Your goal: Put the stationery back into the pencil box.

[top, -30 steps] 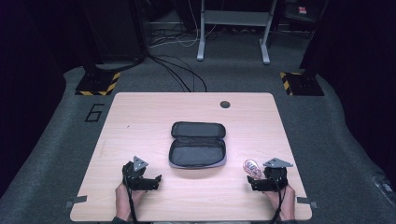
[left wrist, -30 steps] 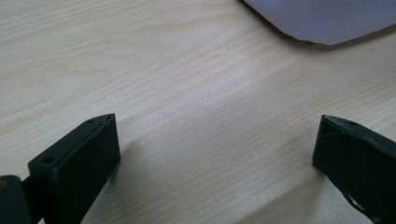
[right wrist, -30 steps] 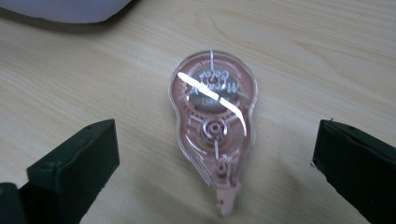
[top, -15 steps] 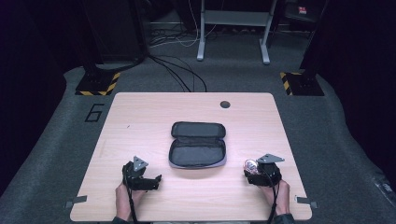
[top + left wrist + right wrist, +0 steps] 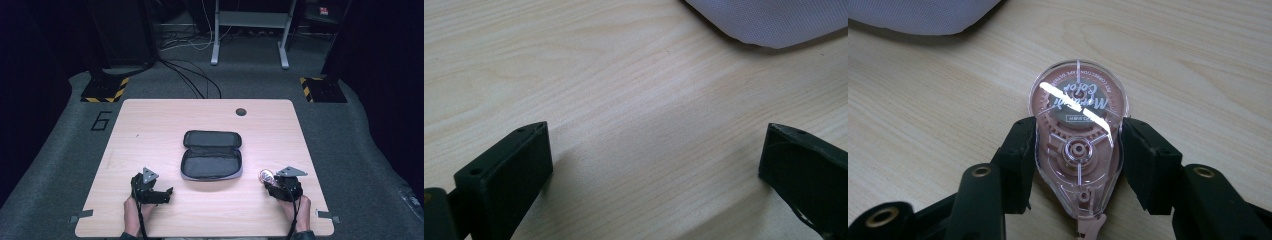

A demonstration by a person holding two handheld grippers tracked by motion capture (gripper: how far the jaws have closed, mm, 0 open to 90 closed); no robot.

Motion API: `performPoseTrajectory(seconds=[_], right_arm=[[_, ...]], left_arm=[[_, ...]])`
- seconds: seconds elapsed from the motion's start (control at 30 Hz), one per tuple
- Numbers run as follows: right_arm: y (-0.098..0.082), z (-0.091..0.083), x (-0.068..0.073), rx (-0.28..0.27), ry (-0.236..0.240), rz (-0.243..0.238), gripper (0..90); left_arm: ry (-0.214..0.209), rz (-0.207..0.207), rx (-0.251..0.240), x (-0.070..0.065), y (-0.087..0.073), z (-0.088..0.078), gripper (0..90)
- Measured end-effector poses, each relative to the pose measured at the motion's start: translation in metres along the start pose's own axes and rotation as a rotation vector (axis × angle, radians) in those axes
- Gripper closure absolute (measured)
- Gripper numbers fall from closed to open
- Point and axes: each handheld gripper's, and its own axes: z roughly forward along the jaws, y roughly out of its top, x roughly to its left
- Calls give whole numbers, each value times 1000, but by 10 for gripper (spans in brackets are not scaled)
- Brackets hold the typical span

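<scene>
The right tongs (image 5: 1077, 150), open wide a second ago beside the correction tape dispenser (image 5: 1078, 135), now clamp both its flat sides just right of the pouch (image 5: 212, 155).

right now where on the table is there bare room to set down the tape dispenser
Bare wood runs between the open case and the left gripper, across the far strip from the case to the round hole, and along both side edges of the table. It is tight only between the case and the right gripper holding the correction tape dispenser.
</scene>
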Motion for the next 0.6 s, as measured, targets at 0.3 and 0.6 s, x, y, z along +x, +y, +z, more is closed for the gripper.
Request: performPoseTrajectory(seconds=[0.3,0.6], right_arm=[[-1,-3,1,-11,6,29,496],[4,-12,3,-45,11,26,497]], left_arm=[[1,-1,-1,0,0,0,6],[1,0,1,0,0,0,5]])
